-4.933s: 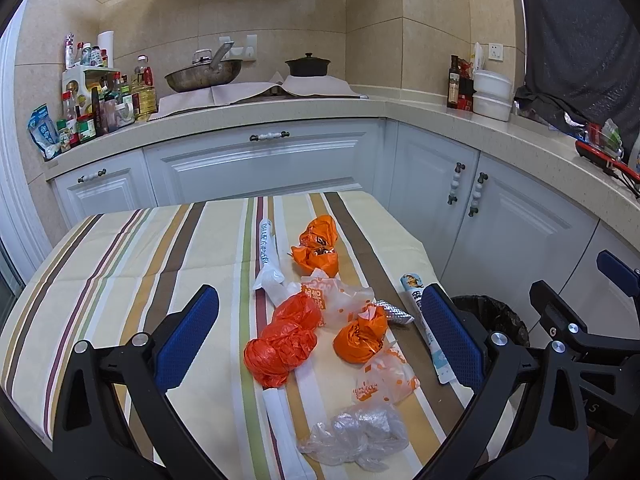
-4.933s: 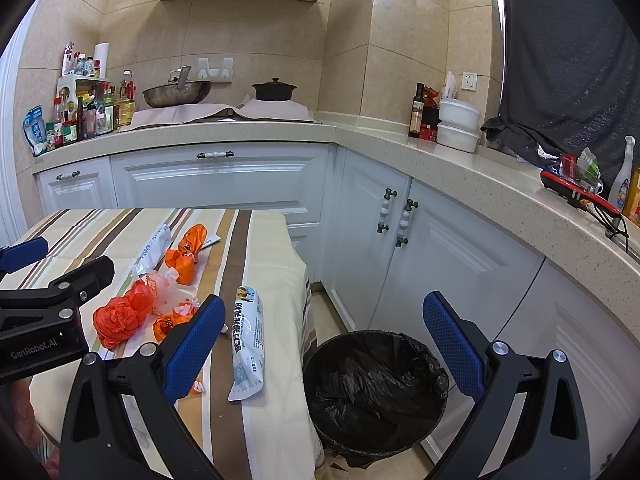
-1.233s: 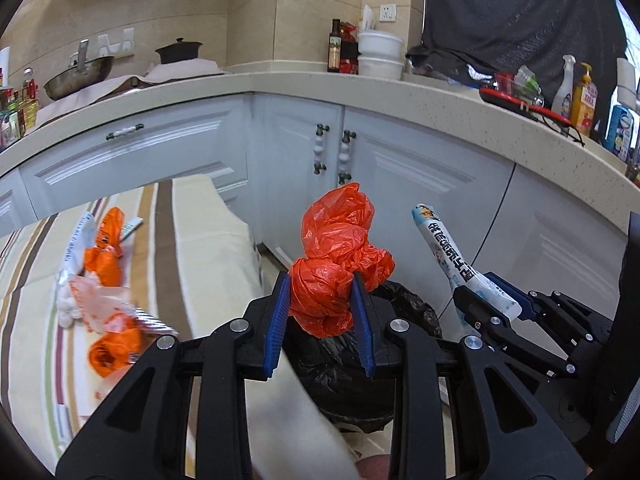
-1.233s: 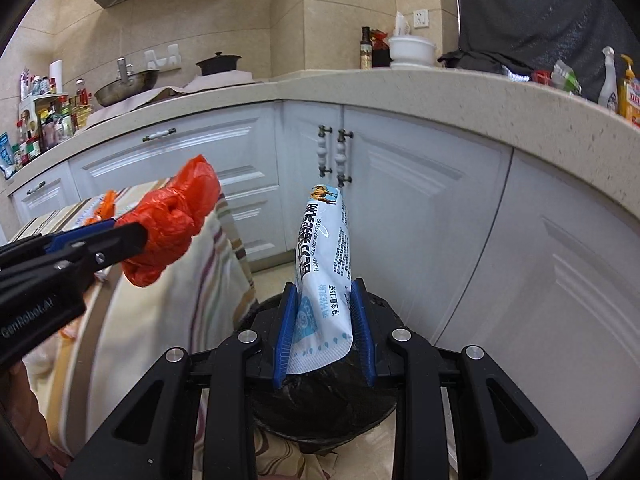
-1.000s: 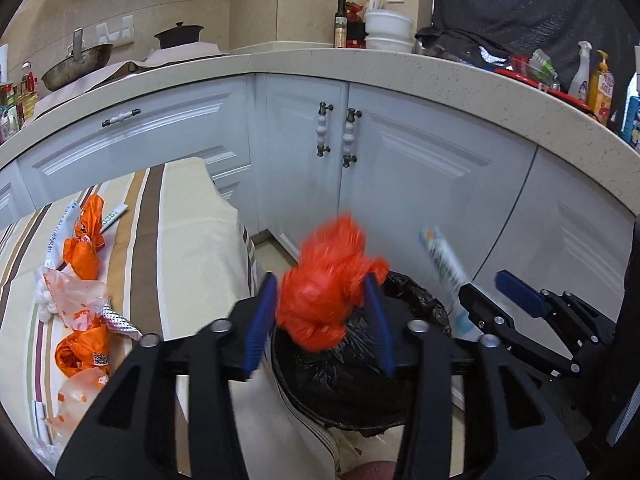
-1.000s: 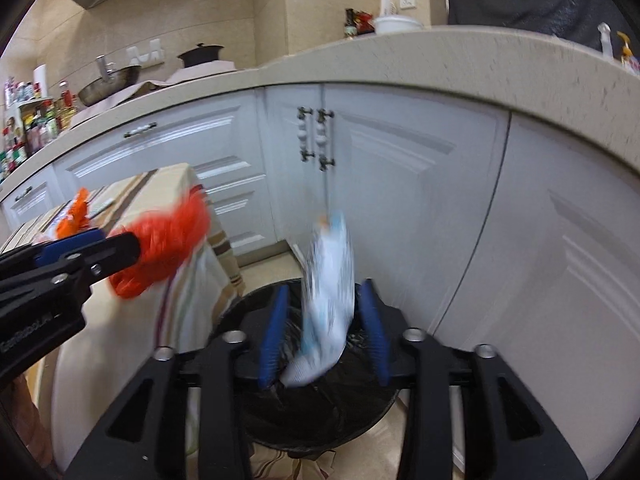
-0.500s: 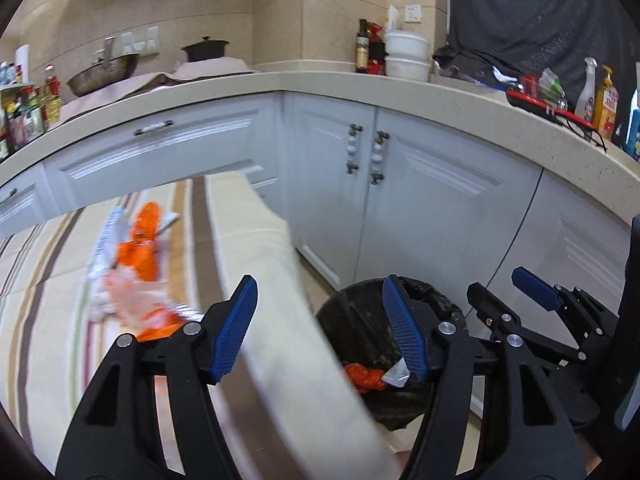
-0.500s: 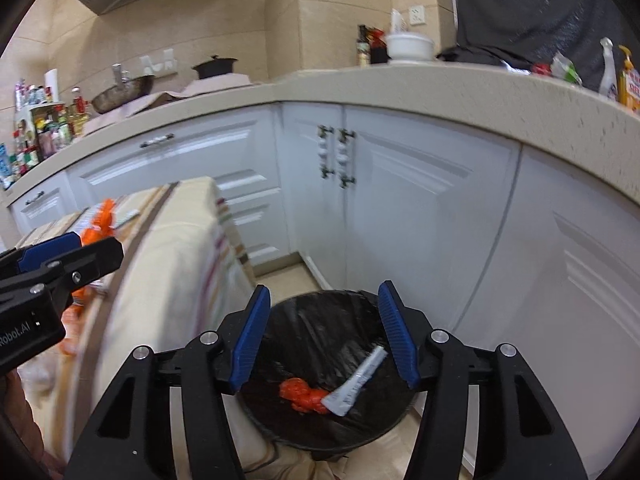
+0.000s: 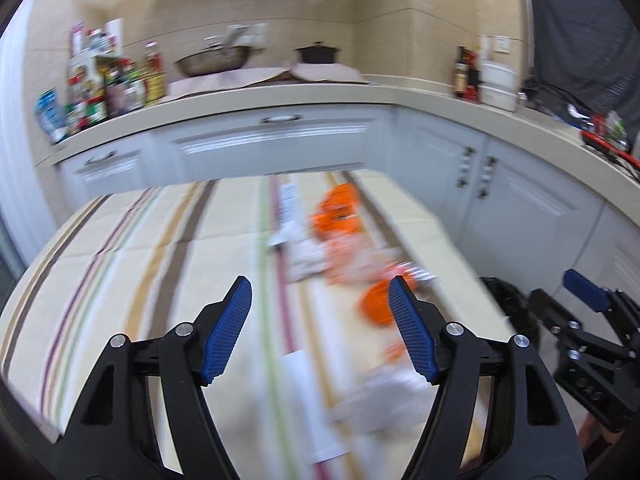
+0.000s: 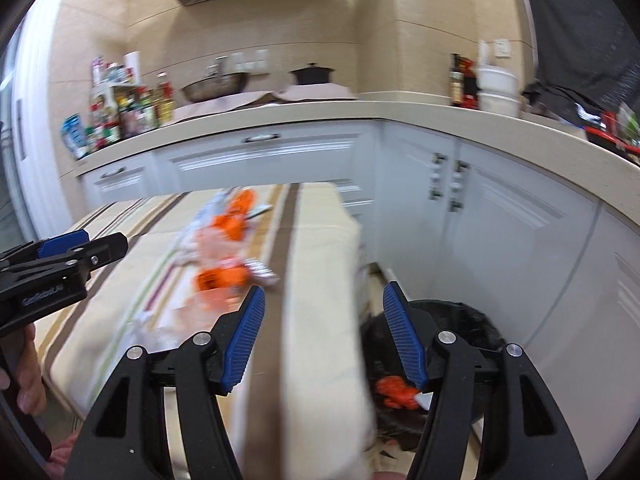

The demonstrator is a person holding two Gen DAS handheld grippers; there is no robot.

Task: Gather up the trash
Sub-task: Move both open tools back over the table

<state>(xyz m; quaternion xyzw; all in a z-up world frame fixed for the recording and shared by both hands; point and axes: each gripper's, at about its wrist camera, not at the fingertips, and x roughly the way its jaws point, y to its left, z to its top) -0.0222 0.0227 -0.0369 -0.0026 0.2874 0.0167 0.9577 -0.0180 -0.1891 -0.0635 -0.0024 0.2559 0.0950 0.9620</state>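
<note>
Both grippers are open and empty. My left gripper (image 9: 320, 328) hangs over the striped tablecloth (image 9: 120, 280), with blurred orange bags (image 9: 340, 216) and clear plastic wrappers (image 9: 380, 396) ahead of it and to the right. My right gripper (image 10: 322, 336) is over the table's right edge, beside the black-lined trash bin (image 10: 472, 328). An orange bag (image 10: 394, 392) and a white wrapper lie inside the bin. More orange trash (image 10: 220, 280) lies on the table to the left of the right gripper.
White kitchen cabinets (image 9: 280, 148) and a beige counter wrap around the back and right. Bottles and jars (image 9: 108, 88), a wok and a black pot (image 9: 318, 54) stand on the counter. The bin (image 9: 508, 308) stands on the floor at the table's right corner.
Both grippers opened and dropped the orange bag and the white wrapper into the bin. Both have since swung left, back toward the table.
</note>
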